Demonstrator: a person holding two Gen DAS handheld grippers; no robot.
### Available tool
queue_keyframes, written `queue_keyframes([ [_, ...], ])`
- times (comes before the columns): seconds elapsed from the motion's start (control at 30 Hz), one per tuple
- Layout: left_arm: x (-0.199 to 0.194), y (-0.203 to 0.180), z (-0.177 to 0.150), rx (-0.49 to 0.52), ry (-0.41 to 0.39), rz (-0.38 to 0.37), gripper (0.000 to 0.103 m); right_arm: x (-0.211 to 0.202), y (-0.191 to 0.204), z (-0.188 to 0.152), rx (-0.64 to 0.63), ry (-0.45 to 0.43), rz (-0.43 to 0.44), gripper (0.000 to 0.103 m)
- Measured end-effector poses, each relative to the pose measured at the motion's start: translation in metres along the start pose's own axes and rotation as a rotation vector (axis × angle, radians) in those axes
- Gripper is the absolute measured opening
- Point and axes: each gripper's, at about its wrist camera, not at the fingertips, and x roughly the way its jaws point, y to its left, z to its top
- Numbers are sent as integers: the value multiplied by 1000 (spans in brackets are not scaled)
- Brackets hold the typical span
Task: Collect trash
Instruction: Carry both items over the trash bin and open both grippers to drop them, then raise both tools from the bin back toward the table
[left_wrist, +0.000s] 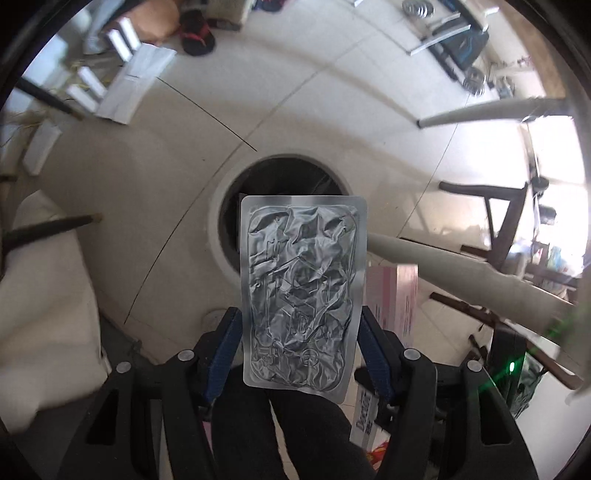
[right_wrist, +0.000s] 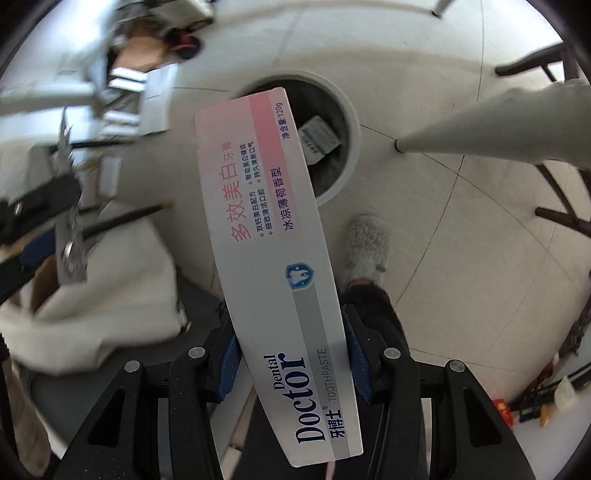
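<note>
left tongs (left_wrist: 300, 343): clamped on crumpled foil blister sheet (left_wrist: 303, 291), blue pads on both long edges, sheet upright, far end overlapping the bin mouth
right tongs (right_wrist: 290, 360): clamped on toothpaste box (right_wrist: 271, 254), pads on its two sides near the "Doctor" end, pink end toward the bin
bin (left_wrist: 221, 206): round, white rim, dark liner, on the tiled floor; seen from above in both views
bin contents (right_wrist: 319, 138): one small grey foil pack lies inside, seen in the right wrist view
cross-view: toothpaste box also shows just right of the sheet in the left wrist view; left tongs with the sheet show blurred at the left edge of the right wrist view
person: dark trouser leg (right_wrist: 373, 306) and fuzzy grey slipper (right_wrist: 365, 245) on the floor, near the bin
floor (left_wrist: 295, 92): pale tiles, white cushion (left_wrist: 48, 295) at left
</note>
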Motion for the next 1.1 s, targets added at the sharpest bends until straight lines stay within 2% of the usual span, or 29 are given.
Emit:
queue_keyframes([
  [0.17,67,5,23,28,79,17,60,64,-11,52,32,21,-12,52],
  [0.27,93,9,27,36,123,28,61,85,-17,86,26,42,-27,52],
  [0.43,108,-2,30,52,163,51,61,108,-14,104,17,73,-45,53],
  [0.53,105,-4,30,52,156,63,63,112,-12,107,25,78,-40,54],
  [0.57,103,-4,29,52,154,71,75,112,-15,108,23,81,-44,56],
  [0.6,101,1,30,54,145,82,82,112,-14,108,21,82,-51,66],
  [0.63,101,0,32,58,132,101,93,112,-15,111,17,79,-64,70],
  [0.67,101,2,32,66,122,119,99,113,-16,111,10,71,-78,78],
  [0.77,94,3,25,84,97,186,99,109,-19,112,6,52,-97,92],
  [0.9,84,8,15,85,37,248,99,96,-16,107,-8,18,-134,102],
  [1.0,76,9,4,99,-14,341,99,88,-15,104,-23,-2,-139,103],
  [1.1,64,13,-5,81,-40,357,99,80,-13,97,-32,-22,-146,103],
])
